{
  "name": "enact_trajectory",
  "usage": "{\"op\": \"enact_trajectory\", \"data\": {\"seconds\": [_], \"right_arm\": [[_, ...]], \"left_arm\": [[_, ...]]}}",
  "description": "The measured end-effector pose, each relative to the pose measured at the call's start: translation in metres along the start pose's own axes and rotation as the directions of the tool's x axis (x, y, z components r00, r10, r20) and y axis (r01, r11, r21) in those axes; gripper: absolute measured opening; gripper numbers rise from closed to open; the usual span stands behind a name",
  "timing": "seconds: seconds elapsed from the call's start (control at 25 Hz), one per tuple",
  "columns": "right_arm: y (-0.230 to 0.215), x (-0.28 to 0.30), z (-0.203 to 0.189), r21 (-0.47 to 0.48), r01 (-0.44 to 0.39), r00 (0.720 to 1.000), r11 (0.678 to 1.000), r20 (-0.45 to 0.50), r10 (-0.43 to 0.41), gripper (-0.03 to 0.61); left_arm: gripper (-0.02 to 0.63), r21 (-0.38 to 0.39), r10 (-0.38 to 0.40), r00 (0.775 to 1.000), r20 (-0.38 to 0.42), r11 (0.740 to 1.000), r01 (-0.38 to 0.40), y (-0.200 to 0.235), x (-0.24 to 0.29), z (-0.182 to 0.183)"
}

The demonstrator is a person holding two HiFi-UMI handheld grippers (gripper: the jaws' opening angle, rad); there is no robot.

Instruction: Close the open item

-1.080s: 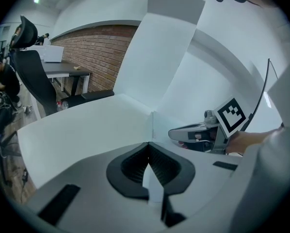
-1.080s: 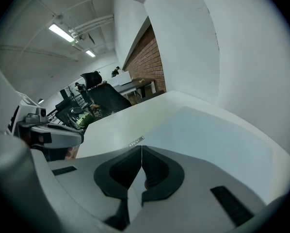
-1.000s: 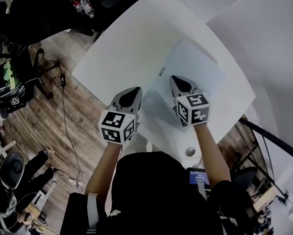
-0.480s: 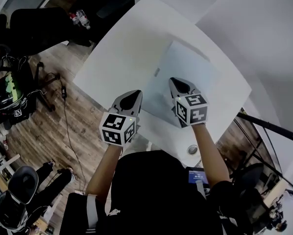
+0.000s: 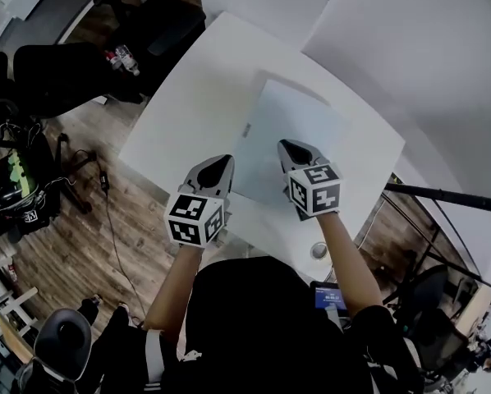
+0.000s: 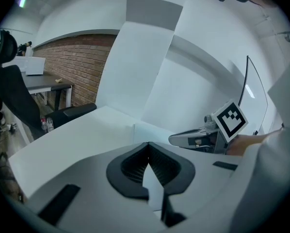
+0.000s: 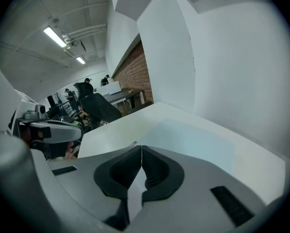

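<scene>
Two tools hover with jaws pressed together on nothing, the left tool (image 5: 219,163) beside and the right tool (image 5: 289,147) over the near edge of the pale flat item (image 5: 293,121), which lies mid-surface (image 5: 192,97), seemingly already shut, so neither needs a grip.

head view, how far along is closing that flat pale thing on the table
Looks done: the pale item lies flat on the table, no raised flap showing. In hand: nothing; left claw and right claw are both shut, empty, by its near edge. Left: seemingly nothing.
</scene>
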State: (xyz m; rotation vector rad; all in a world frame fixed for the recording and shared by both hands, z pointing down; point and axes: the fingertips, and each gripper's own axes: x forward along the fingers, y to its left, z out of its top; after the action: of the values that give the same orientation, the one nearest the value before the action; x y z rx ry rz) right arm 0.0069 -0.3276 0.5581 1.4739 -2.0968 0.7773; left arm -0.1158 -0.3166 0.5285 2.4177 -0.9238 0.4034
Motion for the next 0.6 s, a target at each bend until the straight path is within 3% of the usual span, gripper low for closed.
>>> {"op": "enact_trajectory", "data": {"seconds": [0.6], "right_arm": [[-0.011,-0.075,-0.003,0.023,0.032,0.995,0.999,0.091,-0.034,0.038]], "left_arm": [[0.014,0.056,-0.009,0.999,0.042,0.998,0.007,-0.056,-0.019,0.017]]}}
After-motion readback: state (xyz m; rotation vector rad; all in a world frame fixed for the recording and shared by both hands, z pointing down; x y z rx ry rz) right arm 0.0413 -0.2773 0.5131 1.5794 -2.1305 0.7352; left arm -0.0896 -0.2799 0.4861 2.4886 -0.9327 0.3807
